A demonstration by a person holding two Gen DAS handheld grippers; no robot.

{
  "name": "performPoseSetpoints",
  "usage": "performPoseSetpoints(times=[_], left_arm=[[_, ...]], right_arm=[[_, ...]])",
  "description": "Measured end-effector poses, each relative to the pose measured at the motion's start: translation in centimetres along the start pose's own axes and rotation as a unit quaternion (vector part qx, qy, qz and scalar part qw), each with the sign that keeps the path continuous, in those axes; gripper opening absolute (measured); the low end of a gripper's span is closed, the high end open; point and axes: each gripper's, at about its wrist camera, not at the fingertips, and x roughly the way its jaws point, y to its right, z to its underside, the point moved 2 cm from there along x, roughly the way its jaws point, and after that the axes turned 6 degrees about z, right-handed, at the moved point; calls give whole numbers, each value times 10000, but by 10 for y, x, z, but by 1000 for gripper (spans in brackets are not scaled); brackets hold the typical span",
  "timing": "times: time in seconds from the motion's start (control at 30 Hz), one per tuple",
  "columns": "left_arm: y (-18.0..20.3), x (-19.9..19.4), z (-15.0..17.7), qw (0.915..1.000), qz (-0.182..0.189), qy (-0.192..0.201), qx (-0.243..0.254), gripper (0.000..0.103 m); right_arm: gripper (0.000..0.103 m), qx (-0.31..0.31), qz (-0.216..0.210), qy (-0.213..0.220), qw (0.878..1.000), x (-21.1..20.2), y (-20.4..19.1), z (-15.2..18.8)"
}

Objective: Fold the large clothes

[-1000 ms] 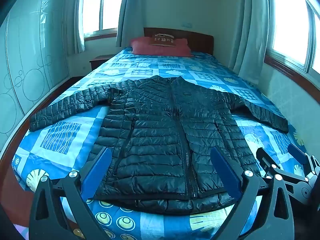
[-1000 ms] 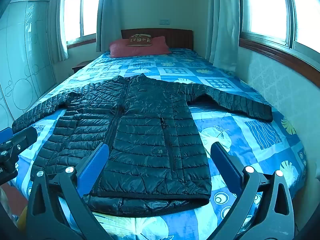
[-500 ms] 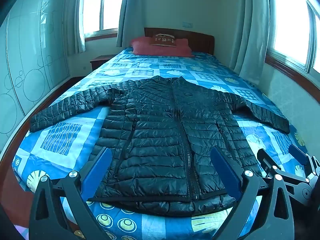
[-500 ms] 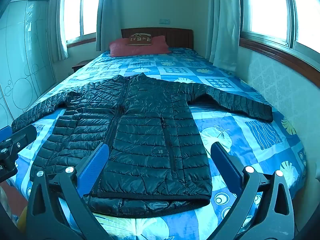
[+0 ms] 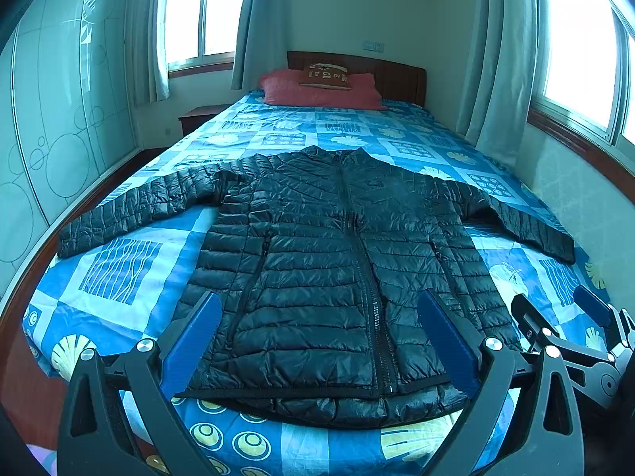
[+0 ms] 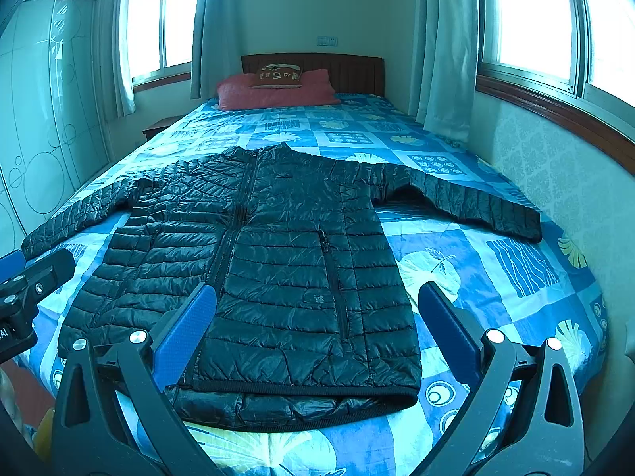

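Observation:
A black quilted puffer jacket (image 5: pixel 329 261) (image 6: pixel 278 254) lies flat and zipped on the blue patterned bedspread (image 5: pixel 119 269) (image 6: pixel 496 277), both sleeves spread out sideways, hem toward me at the foot of the bed. My left gripper (image 5: pixel 317 317) hovers open over the hem, its blue pads apart and holding nothing. My right gripper (image 6: pixel 317 309) is open too, above the jacket's right half near the hem. In the left wrist view the right gripper (image 5: pixel 563 321) shows at the right edge; in the right wrist view the left gripper (image 6: pixel 27 277) pokes in at the left edge.
A red pillow (image 5: pixel 317 89) (image 6: pixel 274 89) with a small brown cushion rests against the wooden headboard (image 5: pixel 397 75). A wardrobe (image 5: pixel 59 119) stands left of the bed, a nightstand (image 5: pixel 198 117) beside it. Curtains and a wall with windows (image 6: pixel 535 20) run close along the bed's right side.
Both views have shifted very slightly; the jacket lies as before and both grippers stay open.

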Motion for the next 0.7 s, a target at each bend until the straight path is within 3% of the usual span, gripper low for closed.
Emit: performPoseSetpoints(times=[0.7], left_arm=[[-3, 5, 6, 10000, 6, -50, -31, 98]], right_arm=[[101, -18, 8, -15, 10000, 2, 0, 2]])
